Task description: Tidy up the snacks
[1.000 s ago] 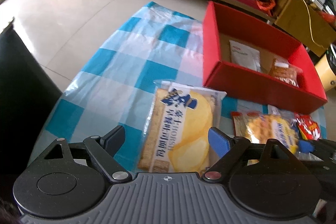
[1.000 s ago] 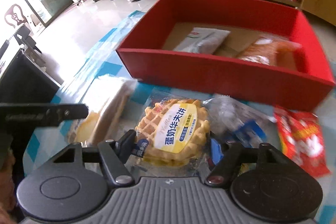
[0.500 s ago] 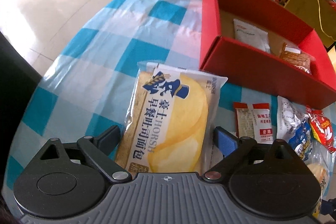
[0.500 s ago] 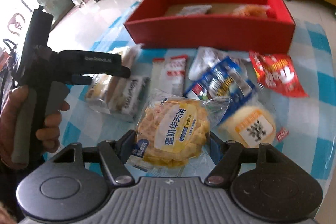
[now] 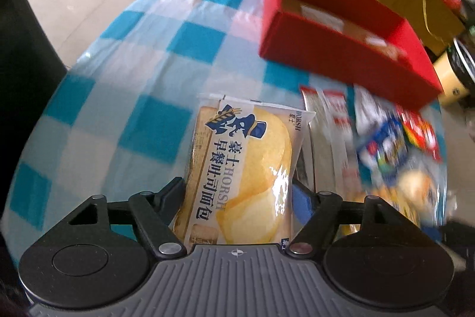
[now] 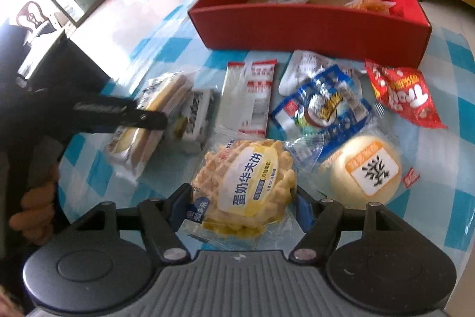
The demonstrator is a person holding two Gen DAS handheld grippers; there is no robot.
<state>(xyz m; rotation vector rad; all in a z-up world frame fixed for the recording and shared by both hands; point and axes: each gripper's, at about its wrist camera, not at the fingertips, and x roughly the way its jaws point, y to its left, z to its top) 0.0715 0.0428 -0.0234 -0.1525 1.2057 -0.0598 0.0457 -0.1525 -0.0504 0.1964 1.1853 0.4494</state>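
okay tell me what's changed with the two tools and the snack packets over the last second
The left tool has just closed its jaws onto the yellow toast bread packet, which a second ago lay loose between them. The right tool pulled back from the red cardboard box, carrying the round yellow waffle packet. The box and the other snacks on the checked cloth stayed put.

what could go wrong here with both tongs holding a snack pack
The left tongs have just been closing on the soft toast bread pack; more squeeze could crush it. The right tongs grip the waffle pack near its lower end, so it may slip on the way to the red box.
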